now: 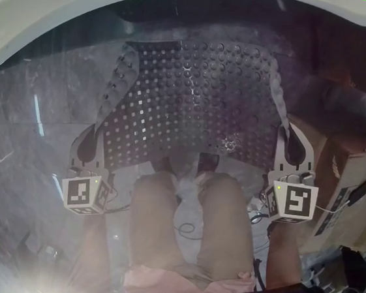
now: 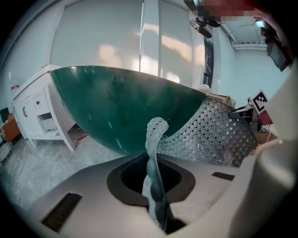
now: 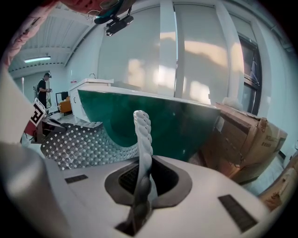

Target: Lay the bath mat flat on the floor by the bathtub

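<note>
The head view is dim and hazy, with white glare flaring at the lower left (streaks higher up too). Both gripper views are bright, teal-tinted and fisheye-bent, with black corners.

Left claw (image 1: 93, 142) and right claw (image 1: 292, 147) both clamped on mat (image 1: 196, 91) edges, well apart

Bathtub (image 1: 88, 0) ahead, cardboard box (image 1: 355, 165) right, open floor (image 1: 23, 105) left

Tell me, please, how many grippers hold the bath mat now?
2. The left gripper is shut on the left edge of the bath mat, the right gripper on its right edge. Neither is hidden.
</note>
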